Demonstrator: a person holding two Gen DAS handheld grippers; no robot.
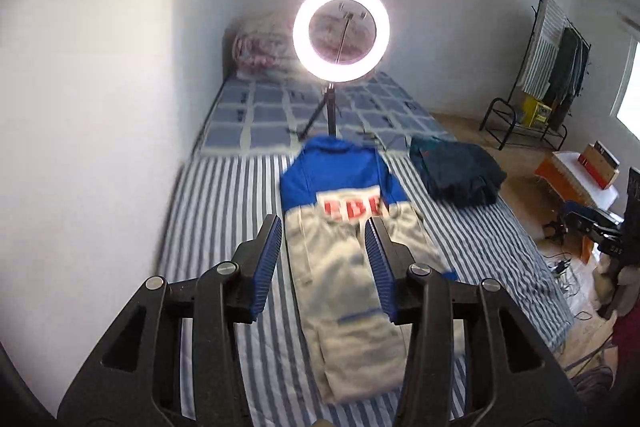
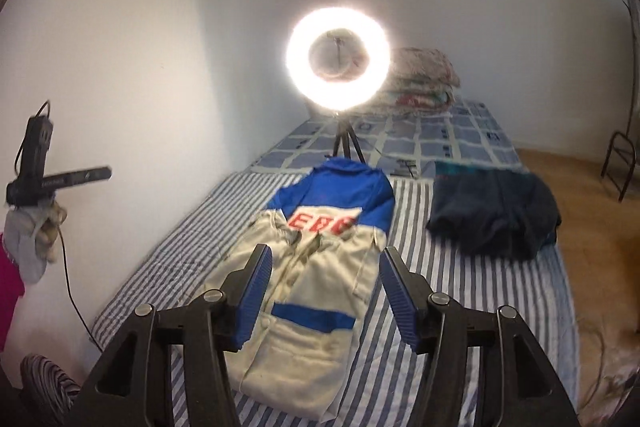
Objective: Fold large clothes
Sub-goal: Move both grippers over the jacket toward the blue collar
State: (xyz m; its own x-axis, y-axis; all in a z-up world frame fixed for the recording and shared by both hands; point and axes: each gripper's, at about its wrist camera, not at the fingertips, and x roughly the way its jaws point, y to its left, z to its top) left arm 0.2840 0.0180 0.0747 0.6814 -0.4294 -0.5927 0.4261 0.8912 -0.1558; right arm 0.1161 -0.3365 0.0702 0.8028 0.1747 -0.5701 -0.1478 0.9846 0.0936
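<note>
A cream and blue jacket [image 1: 340, 267] with red letters lies folded lengthwise on the striped bedsheet [image 1: 224, 211], collar toward the far end. My left gripper [image 1: 324, 227] hovers well above it, open, with nothing between its blue pads [image 1: 268, 259]. In the right wrist view the same jacket [image 2: 320, 279] lies below my right gripper [image 2: 326, 259], which is also open and holds nothing. A blue band crosses the jacket's lower part.
A lit ring light on a tripod [image 1: 340, 31] stands on the bed behind the jacket. A folded dark blue garment [image 1: 456, 171] lies to the right. Stacked quilts [image 2: 424, 79] sit by the far wall. A clothes rack [image 1: 548, 67] stands on the floor at right.
</note>
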